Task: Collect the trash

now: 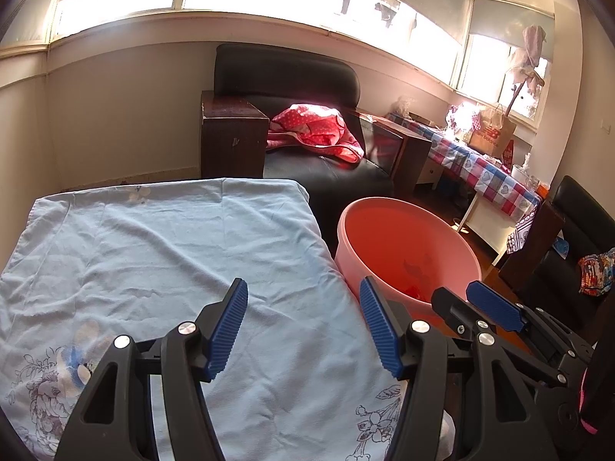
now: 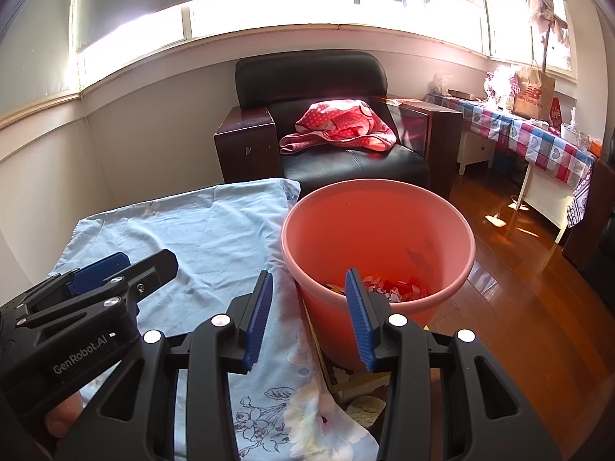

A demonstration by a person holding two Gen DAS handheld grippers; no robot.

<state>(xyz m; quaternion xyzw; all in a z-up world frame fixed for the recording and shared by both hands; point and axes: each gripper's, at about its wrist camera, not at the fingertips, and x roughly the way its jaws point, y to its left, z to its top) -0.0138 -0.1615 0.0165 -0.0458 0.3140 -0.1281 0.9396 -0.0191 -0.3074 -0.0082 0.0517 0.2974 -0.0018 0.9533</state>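
Item: trash scraps (image 2: 388, 288), red and white paper bits, count unclear. They lie at the bottom of one pink bucket (image 2: 453, 230), just ahead of the right tool (image 2: 313, 319). Judged light, soft, crumpling; best pinched at a raised edge. Both tools, including the left tool (image 1: 303, 326), stand open and empty. The cloth-covered surface (image 1: 173, 249) holds no trash.

Your left gripper (image 1: 303, 326) and right gripper (image 2: 309, 317) match — black plastic frames with cut-out arms, silver round rivets, small cross-head screws, ribbed blue pads (image 1: 226, 330). White "GenRobot.AI" lettering marks the left one's side — seen from the right wrist.
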